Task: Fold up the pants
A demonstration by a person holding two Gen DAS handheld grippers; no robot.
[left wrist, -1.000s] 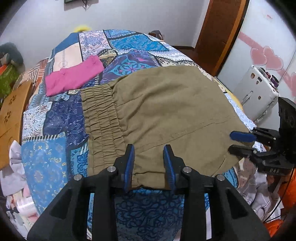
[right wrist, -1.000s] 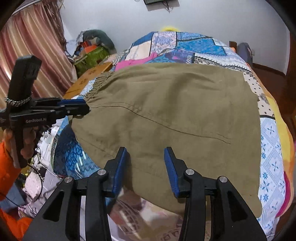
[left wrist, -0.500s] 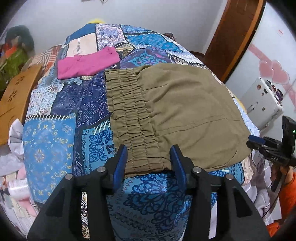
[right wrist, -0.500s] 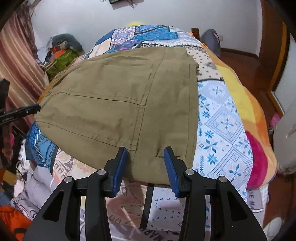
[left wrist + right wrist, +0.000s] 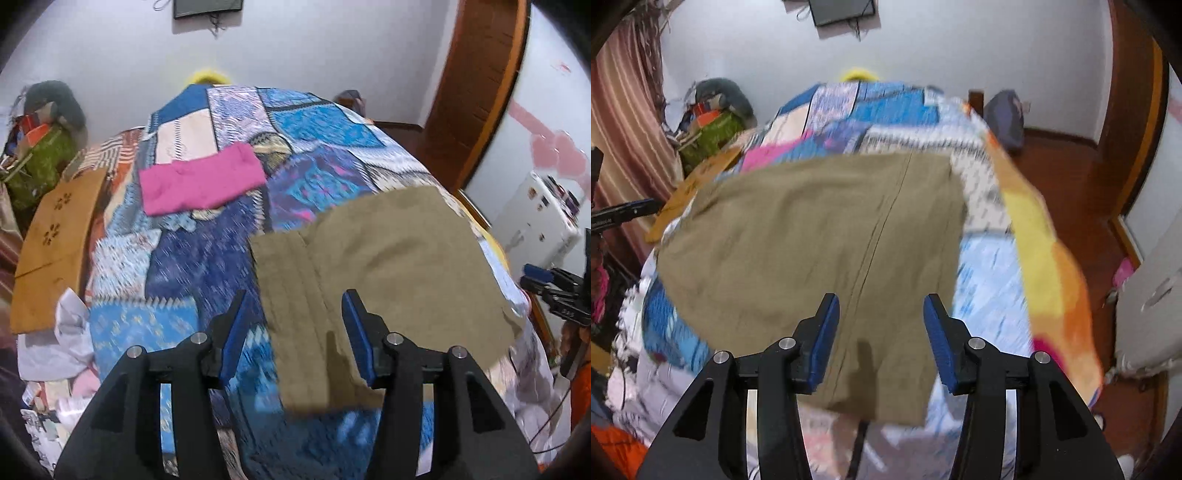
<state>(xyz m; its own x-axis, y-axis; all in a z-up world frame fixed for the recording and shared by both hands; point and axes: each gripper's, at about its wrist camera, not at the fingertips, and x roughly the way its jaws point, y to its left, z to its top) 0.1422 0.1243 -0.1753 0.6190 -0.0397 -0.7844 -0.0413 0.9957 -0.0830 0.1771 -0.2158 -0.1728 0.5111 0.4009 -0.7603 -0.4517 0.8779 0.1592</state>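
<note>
Olive-green pants [image 5: 388, 258] lie folded flat on the patchwork bed cover [image 5: 177, 280], near its front right edge. Their elastic waistband [image 5: 295, 317] runs toward me. My left gripper [image 5: 293, 330] is open and empty, its blue pads on either side of the waistband's near corner, above it. In the right wrist view the pants [image 5: 798, 240] fill the middle, and my right gripper [image 5: 881, 334] is open and empty over their near hem corner. The right gripper also shows at the right edge of the left view [image 5: 546, 282]. Both views are motion-blurred.
A folded pink garment [image 5: 199, 179] lies farther back on the bed. A wooden board [image 5: 51, 243] and cluttered bags stand at the left. A white appliance [image 5: 535, 218] and a wooden door frame [image 5: 476, 85] are at the right. Loose clothes hang below the bed's front edge.
Both grippers have swung outward and pulled back: the left now sits over the waistband's corner, the right over the hem corner. Both stay open. The pants have not moved.
</note>
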